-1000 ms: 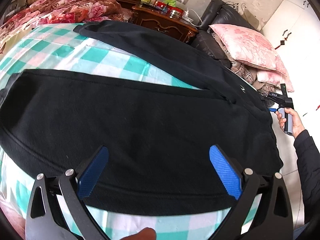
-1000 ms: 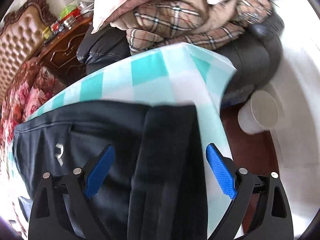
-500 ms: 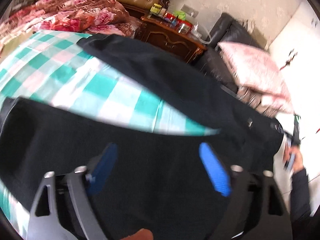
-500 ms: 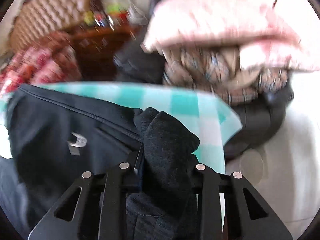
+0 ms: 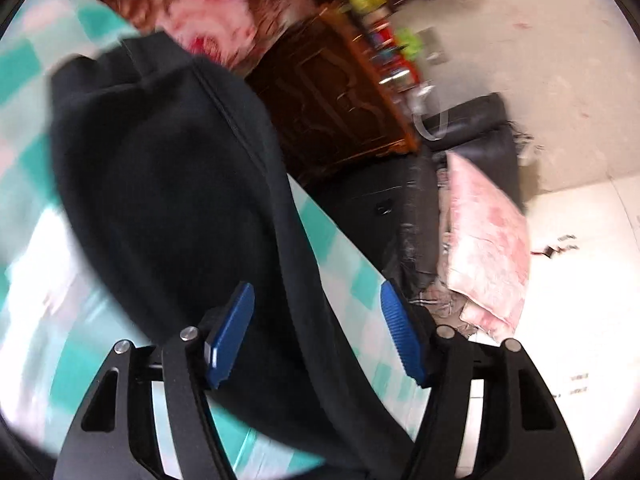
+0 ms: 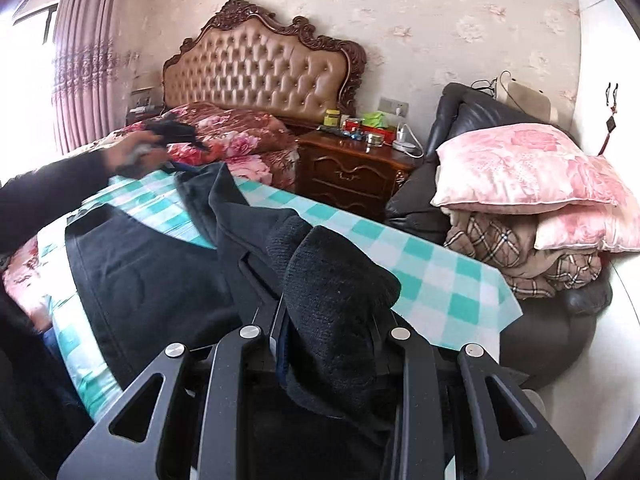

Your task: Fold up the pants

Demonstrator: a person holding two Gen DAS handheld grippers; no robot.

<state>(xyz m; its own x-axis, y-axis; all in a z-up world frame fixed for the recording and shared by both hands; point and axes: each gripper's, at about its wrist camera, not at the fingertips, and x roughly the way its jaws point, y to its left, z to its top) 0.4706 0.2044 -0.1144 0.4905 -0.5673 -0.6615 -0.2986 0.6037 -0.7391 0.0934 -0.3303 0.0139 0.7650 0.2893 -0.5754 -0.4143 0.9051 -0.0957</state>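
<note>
Right hand-held gripper (image 6: 326,344) clamped on a bunched fold of the black pants (image 6: 160,280) — no readable label, left hand-held gripper (image 5: 316,336) spread wide over a pant leg, pants spread on the checked sheet (image 6: 440,280), beyond — nightstand (image 6: 352,176), pink pillow (image 6: 520,164), tufted headboard (image 6: 260,68).

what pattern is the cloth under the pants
Teal and white checks on the checked cloth beneath the black pants; clearest in the right wrist view.

Pink pillow (image 6: 516,168) tops plaid blanket (image 6: 504,256) (beside wooden nightstand (image 6: 352,172))
</note>
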